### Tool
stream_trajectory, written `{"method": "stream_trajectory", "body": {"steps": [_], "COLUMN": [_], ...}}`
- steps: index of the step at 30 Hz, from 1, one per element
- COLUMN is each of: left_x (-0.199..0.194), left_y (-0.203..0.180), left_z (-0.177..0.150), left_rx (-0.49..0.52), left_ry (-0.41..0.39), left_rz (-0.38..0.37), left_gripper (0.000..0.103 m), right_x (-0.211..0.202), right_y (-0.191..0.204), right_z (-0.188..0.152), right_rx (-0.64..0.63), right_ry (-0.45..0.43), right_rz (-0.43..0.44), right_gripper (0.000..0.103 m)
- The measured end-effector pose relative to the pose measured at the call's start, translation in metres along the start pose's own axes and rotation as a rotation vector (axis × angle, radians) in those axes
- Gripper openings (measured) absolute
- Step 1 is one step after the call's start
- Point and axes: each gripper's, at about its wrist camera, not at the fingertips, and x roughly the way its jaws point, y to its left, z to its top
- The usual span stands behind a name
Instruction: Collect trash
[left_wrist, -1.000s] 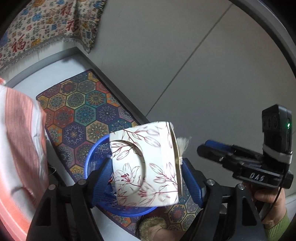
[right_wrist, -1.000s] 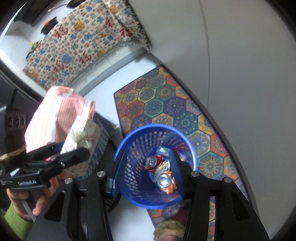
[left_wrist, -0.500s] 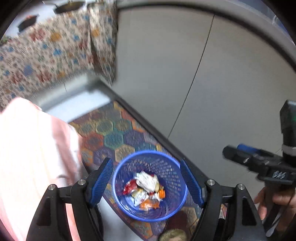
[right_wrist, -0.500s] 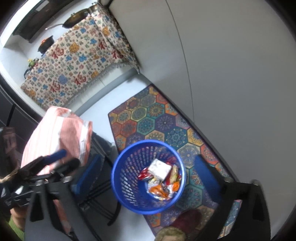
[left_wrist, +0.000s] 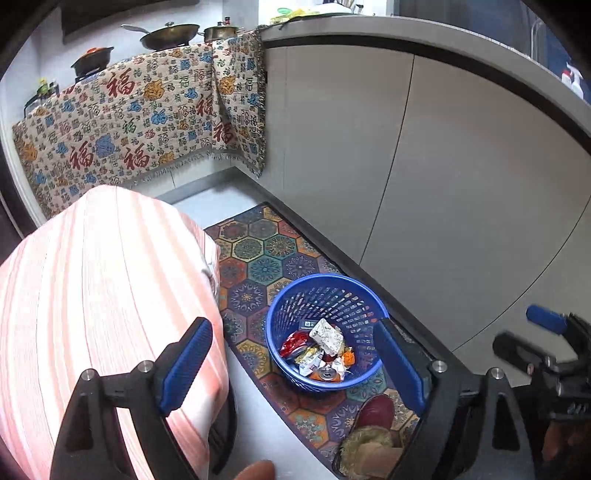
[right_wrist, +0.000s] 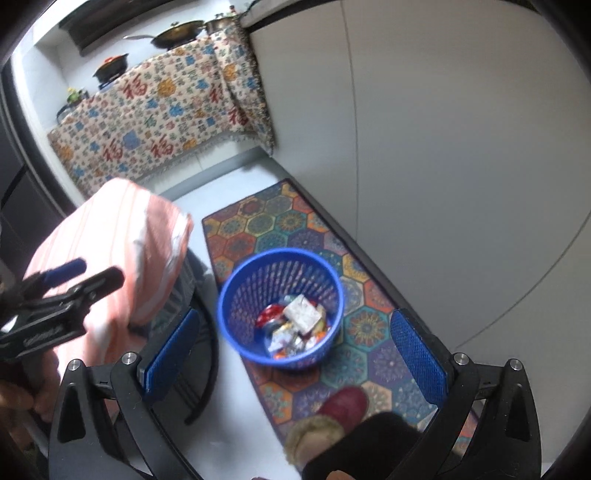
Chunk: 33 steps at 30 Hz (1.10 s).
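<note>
A blue perforated trash basket (left_wrist: 347, 295) stands on a patterned floor mat (left_wrist: 258, 258). It holds crumpled wrappers, a can and a floral paper box (left_wrist: 327, 336). The basket also shows in the right wrist view (right_wrist: 240, 306) with the box (right_wrist: 303, 312) on top of the trash. My left gripper (left_wrist: 291, 362) is open and empty, high above the basket. My right gripper (right_wrist: 295, 354) is open and empty too, above the basket's near side.
A chair with a pink striped cloth (left_wrist: 99, 295) stands left of the basket. Grey cabinet fronts (left_wrist: 443, 184) run along the right. A patterned cloth (left_wrist: 129, 122) hangs over the far counter with pans on it. A slippered foot (right_wrist: 332, 424) is near the mat's front.
The left gripper opened and dropped the floral box into the basket. Both grippers have risen and pulled back; the right gripper has opened wider.
</note>
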Motion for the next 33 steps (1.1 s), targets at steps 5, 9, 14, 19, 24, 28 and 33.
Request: {"method": "stream_trajectory", "body": {"steps": [5,9,14,19,24,28,33], "left_x": [-0.016,-0.017,-0.019,-0.02,-0.021,-0.022,-0.023], "left_y": [0.002,-0.002,0.001,-0.001,-0.008,-0.01,-0.011], "left_z": [-0.006,-0.007,-0.008,-0.013,-0.016,-0.016,-0.016], "left_rx": [0.007,0.013,0.01,0.012,0.023,0.037,0.037], "left_ry": [-0.021,0.007,0.057,0.073,0.079,0.079,0.085], "left_rz": [0.026,0.039,0.019,0.034,0.042,0.054,0.054], "left_gripper": [0.091,0.091,0.091,0.091,0.091,0.091,0.091], "right_x": [-0.009,-0.014,-0.015,-0.013,-0.014,-0.015,-0.018], "right_y": [0.007,0.017,0.022,0.024,0.024,0.025,0.026], "right_z": [-0.01,-0.017,-0.022,-0.024,-0.025,-0.026,-0.026], "right_rx": [-0.006,-0.037,-0.036,-0.025,-0.022,-0.02,-0.02], "right_ry": [0.034,0.041,0.052,0.083,0.092,0.092,0.094], "right_rz": [0.002,-0.026,-0.02,-0.05,-0.068,-0.076,-0.072], "right_gripper": [0.103,0.103,0.103,0.103,0.103,0.103,0.103]}}
